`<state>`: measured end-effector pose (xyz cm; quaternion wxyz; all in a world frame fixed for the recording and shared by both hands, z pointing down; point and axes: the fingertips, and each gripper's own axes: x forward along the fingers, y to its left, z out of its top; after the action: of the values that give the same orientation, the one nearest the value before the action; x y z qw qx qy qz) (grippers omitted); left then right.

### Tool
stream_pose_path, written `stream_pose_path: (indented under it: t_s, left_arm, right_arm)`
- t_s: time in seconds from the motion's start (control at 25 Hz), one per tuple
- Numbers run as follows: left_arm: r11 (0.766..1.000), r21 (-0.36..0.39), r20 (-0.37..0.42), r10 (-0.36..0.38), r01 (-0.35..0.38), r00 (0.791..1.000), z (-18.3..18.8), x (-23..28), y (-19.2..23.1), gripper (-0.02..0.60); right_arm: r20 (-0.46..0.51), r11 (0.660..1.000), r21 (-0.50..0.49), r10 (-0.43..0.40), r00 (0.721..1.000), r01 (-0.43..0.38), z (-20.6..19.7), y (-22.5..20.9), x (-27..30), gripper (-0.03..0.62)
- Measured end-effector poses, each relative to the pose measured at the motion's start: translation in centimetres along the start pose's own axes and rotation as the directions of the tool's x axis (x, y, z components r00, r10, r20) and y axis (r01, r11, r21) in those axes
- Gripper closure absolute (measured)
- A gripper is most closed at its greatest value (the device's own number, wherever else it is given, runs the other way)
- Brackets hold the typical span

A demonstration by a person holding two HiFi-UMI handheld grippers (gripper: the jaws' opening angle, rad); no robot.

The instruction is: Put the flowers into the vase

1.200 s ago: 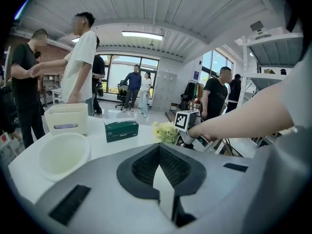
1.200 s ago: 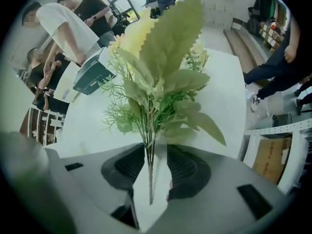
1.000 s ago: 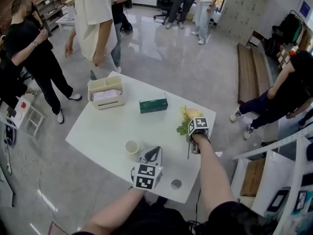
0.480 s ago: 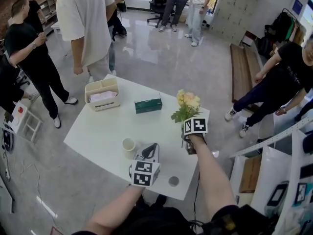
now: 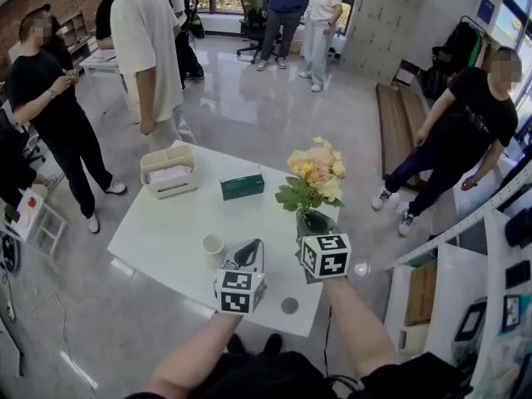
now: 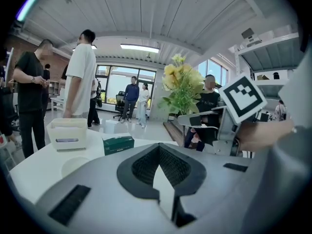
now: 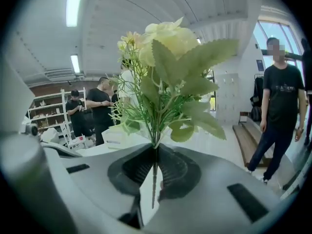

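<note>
Rising off the rectangular white table [image 5: 141, 239], the bunch of pale yellow and peach artificial flowers with green leaves [image 5: 316, 171] is now standing upright in the air. A second ago it was lying low on the tabletop.

The landmark is the small round cream cup serving as the vase [image 5: 214, 248], which is sitting untouched near the table's front edge. Beyond it and to its left, a cream plastic tray [image 5: 169, 171] is resting. Straight beyond it a dark green tissue box [image 5: 242, 185] is lying. Just right of the vase, the left gripper [image 5: 249, 254] is hovering with its pads meeting at the tips and nothing between them. Further right of the vase and well above it, the right gripper [image 5: 314, 221] is pinching the thin green stem. Its jaws have just been closing tighter on that stem, which is running straight between the pads while the blooms are pointing up.

With pickup done, the flowers are ready to be carried. The stem end probably needs to come leftward over the vase's mouth and then descend. The light cup may tip if the stem is catching its rim.
</note>
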<state>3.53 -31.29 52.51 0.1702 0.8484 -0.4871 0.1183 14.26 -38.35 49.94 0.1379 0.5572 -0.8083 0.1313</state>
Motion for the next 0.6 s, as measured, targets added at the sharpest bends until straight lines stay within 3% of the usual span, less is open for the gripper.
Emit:
stream_pose_path:
  t_s: [0.2, 0.6]
  left_arm:
    - [1.0, -0.002, 0.038, -0.016, 0.016, 0.999, 1.1, -1.6, -1.0, 0.578]
    - [1.0, 0.003, 0.087, 0.006, -0.007, 0.996, 2.1, -3.7, -1.6, 0.578]
  right_arm:
    - [0.139, 0.998, -0.045, -0.03, 0.99, 0.037, 0.3, 3.0, -5.9, 0.563]
    - [0.157, 1.0, -0.002, -0.006, 0.988, 0.007, -1.0, 4.7, -9.5, 0.563]
